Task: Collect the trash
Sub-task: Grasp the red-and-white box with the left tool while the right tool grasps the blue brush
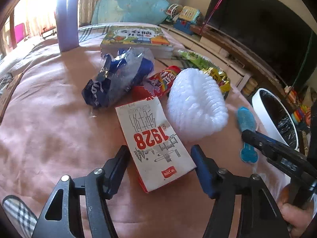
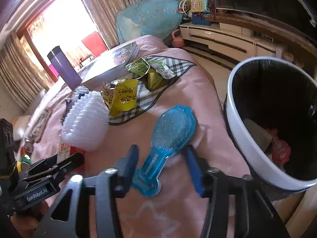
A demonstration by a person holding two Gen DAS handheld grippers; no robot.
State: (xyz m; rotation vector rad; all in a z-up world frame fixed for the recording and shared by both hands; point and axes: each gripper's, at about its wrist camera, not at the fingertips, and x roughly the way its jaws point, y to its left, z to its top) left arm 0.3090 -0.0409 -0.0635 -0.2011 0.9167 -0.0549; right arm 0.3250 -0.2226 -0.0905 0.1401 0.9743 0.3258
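Note:
A white milk carton [image 1: 156, 138] with red digits lies on the pink bedcover [image 1: 49, 119]. My left gripper [image 1: 160, 156] straddles its near end, and both pads sit against its sides. A blue hairbrush [image 2: 172, 129] lies beside the white bin [image 2: 237, 138]. Its handle sits between the fingers of my right gripper [image 2: 161, 158]. The left pad touches the handle, and bedcover shows in a gap at the right pad. Nearby trash includes a white foam net [image 1: 196, 105], a crumpled blue wrapper [image 1: 116, 79] and a red candy packet [image 1: 162, 79].
Yellow [image 2: 122, 97] and green [image 2: 146, 67] wrappers lie on a checked cloth [image 2: 150, 103]. Behind them stand a book [image 1: 134, 37] and a purple bottle [image 1: 67, 23]. The black-lined bin holds a few pieces of trash. A TV cabinet [image 2: 227, 37] runs along the far wall.

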